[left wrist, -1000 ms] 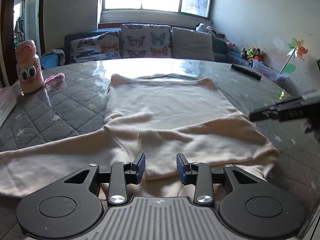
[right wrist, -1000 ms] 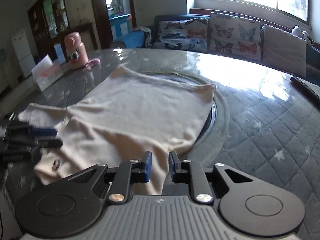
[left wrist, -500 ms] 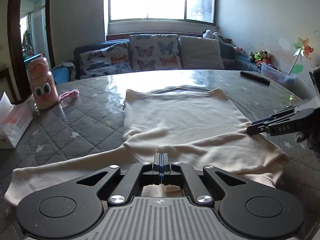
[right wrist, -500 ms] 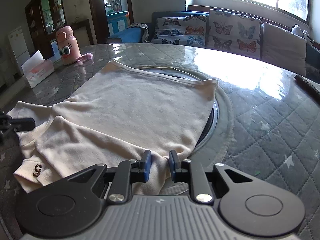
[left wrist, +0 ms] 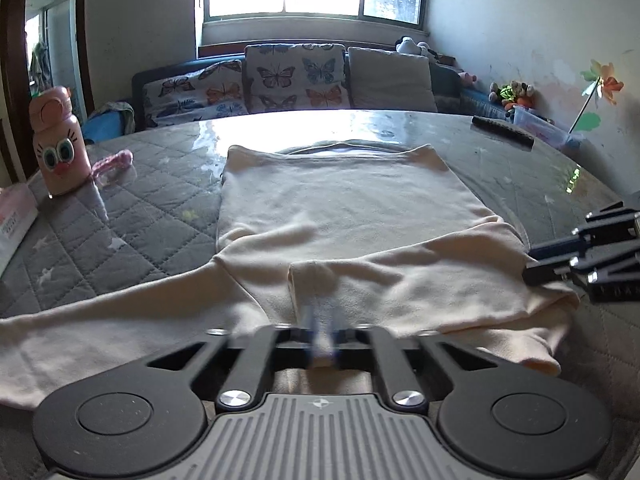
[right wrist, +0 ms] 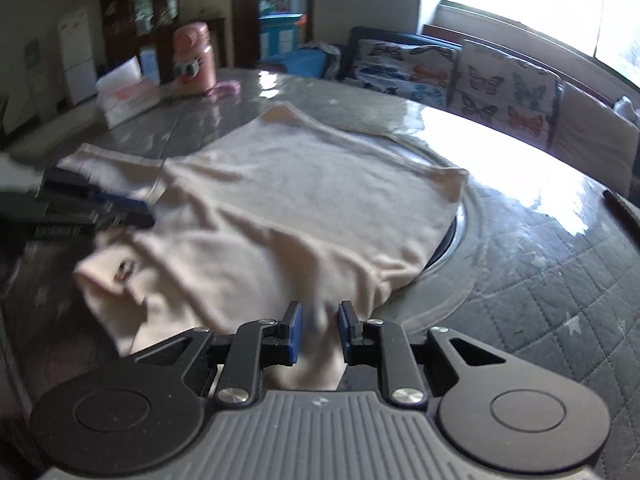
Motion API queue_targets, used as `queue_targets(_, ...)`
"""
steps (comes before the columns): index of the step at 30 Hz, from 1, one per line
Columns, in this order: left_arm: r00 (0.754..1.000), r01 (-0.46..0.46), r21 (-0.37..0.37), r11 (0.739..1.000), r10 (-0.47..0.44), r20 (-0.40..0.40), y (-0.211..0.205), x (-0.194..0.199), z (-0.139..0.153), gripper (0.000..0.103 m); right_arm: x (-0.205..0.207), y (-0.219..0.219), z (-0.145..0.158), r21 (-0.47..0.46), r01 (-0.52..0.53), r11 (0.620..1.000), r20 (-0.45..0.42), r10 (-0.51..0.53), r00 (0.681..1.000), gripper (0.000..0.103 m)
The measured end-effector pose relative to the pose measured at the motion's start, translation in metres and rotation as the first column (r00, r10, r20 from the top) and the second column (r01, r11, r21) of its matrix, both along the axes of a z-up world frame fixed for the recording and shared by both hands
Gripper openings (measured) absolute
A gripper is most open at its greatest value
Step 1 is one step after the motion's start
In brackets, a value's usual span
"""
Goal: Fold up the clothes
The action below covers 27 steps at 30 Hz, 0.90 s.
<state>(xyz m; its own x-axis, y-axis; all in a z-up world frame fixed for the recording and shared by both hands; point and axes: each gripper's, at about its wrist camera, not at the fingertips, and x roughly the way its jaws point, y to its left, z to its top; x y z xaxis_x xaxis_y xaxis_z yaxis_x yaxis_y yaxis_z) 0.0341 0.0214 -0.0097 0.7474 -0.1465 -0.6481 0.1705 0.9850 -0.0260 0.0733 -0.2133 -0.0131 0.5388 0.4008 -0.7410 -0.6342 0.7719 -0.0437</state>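
Hidden: my left hand-held gripper (left wrist: 322, 338) tips are smeared by blur; they look nearly closed on a fold of the shirt (left wrist: 344, 208), though I cannot tell the gap.
Surroundings: pink bottle (left wrist: 58, 148), tissue box (right wrist: 126, 96), remote (left wrist: 502, 136) on the quilted table (left wrist: 132, 216).
Right hand-held gripper (right wrist: 319, 330): narrowly parted, shirt edge between the pads (right wrist: 294, 334).
Shirt: flat, mid-table, one sleeve folded across.
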Motion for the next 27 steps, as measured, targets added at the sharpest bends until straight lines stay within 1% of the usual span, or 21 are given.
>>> queue_targets(3,1.000,-0.005,0.000,1.000,0.005,0.020,0.004,-0.007,0.007,0.000,-0.005,0.003,0.001,-0.020,-0.018,1.000,0.004,0.018,1.000,0.018)
queue_targets(8,0.999,-0.042,-0.048,0.998,0.042,-0.007,0.020,-0.013,0.007,0.002,-0.007,0.017,0.014,0.006,-0.057,0.998,0.028,0.057,0.998,0.018)
queue_targets(11,0.997,-0.081,-0.058,0.995,0.080,-0.005,0.034,-0.022,0.009,0.004,-0.005,0.033,0.012,0.008,-0.096,0.995,0.012,0.096,0.995,0.018)
queue_targets(12,0.995,-0.098,-0.057,0.994,0.099,-0.001,0.041,-0.026,0.011,0.006,-0.005,0.039,0.010,0.002,-0.110,0.994,0.008,0.110,0.994,0.018)
queue_targets(13,0.993,-0.119,-0.054,0.991,0.119,0.004,0.047,-0.030,0.012,0.014,-0.004,0.044,0.010,-0.001,-0.120,0.993,0.008,0.120,0.993,0.018)
queue_targets(14,0.989,-0.148,-0.051,0.988,0.148,0.006,0.056,-0.034,0.013,0.024,-0.003,0.049,0.011,0.001,-0.129,0.992,0.009,0.129,0.992,0.018)
queue_targets(15,0.983,-0.181,-0.049,0.982,0.181,0.009,0.066,-0.037,0.015,0.029,-0.001,0.054,0.012,0.009,-0.135,0.991,0.009,0.135,0.991,0.018)
queue_targets(16,0.976,-0.215,-0.047,0.975,0.216,0.008,0.076,-0.040,0.015,0.031,0.000,0.061,0.013,0.019,-0.142,0.990,0.011,0.141,0.990,0.018)
queue_targets(19,0.947,-0.321,-0.040,0.946,0.321,0.000,0.106,-0.047,0.013,0.032,0.004,0.081,0.015,0.041,-0.169,0.985,0.014,0.169,0.986,0.018)
queue_targets(23,0.891,-0.454,-0.024,0.890,0.454,-0.006,0.143,-0.056,0.010,0.033,0.004,0.114,0.012,0.057,-0.225,0.973,0.006,0.225,0.974,0.018)
queue_targets(27,0.836,-0.549,-0.027,0.836,0.548,-0.015,0.171,-0.063,0.008,0.038,0.000,0.140,0.000,0.040,-0.276,0.960,-0.021,0.277,0.961,0.018)
